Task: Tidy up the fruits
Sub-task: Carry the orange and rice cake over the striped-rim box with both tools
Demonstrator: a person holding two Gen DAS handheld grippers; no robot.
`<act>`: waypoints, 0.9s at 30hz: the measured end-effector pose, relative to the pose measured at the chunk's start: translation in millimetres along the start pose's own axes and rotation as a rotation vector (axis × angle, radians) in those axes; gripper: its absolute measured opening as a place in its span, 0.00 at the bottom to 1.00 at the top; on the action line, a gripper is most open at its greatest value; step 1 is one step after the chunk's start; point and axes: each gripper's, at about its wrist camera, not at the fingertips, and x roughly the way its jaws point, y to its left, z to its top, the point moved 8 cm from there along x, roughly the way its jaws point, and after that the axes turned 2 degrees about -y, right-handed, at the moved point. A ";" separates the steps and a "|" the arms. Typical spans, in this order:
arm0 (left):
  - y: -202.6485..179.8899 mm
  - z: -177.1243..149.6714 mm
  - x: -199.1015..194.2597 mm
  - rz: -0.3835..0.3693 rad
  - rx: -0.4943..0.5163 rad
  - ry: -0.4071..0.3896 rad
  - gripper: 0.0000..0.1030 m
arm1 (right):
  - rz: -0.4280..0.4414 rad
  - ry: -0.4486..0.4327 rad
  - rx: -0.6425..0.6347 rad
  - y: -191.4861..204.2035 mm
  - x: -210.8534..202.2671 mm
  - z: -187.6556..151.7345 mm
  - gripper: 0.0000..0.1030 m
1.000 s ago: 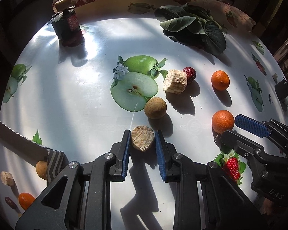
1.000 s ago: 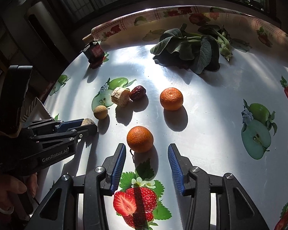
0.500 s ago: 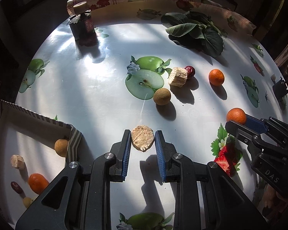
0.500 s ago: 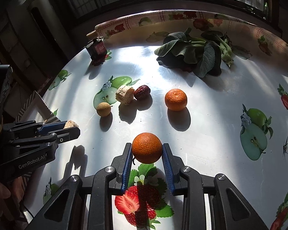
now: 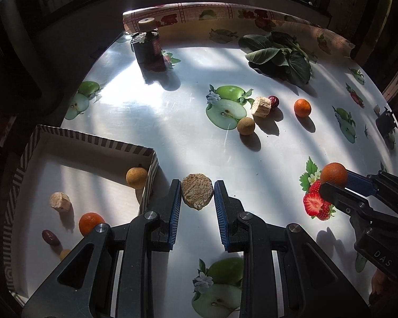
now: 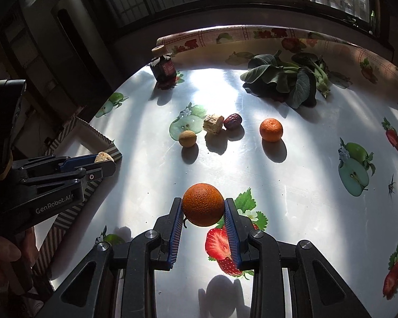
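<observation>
Across a sunlit table (image 5: 151,122) covered in a fruit-print cloth, a sorting job is in mid-carry: both loads are off the surface and the striped box (image 5: 92,139) at the table's left edge looks to be the drop point. It already holds a tan round fruit, a pale chunk, a small orange and a dark date. Four more pieces wait near the middle of the table: an orange (image 6: 271,129), a date (image 6: 232,121), a tan round fruit (image 6: 187,138) and a pale chunk (image 6: 213,123). The next move, by this reading, calls for swinging each load over the box wall, lowering it to a bare patch and only then letting go. The right tongs (image 6: 203,208), angled steeply down, are clamped on a large orange (image 6: 203,204) above a printed strawberry. The left tongs (image 5: 197,194), likewise tilted down, grip a rough beige slice (image 5: 197,194) just beside the box's near corner.
</observation>
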 end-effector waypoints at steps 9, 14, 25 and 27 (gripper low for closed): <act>38.4 -12.6 -22.0 0.036 -0.041 -0.021 0.24 | 0.045 -0.030 -0.045 46.8 -5.8 4.4 0.29; 53.5 -18.5 -28.2 0.048 -0.058 -0.026 0.24 | 0.061 -0.034 -0.070 65.7 -4.6 6.1 0.29; 84.8 -30.6 -37.2 0.062 -0.100 -0.030 0.24 | 0.103 -0.011 -0.128 106.8 2.0 0.7 0.29; 92.9 -33.3 -38.6 0.070 -0.114 -0.030 0.24 | 0.113 -0.008 -0.143 116.1 4.0 0.6 0.29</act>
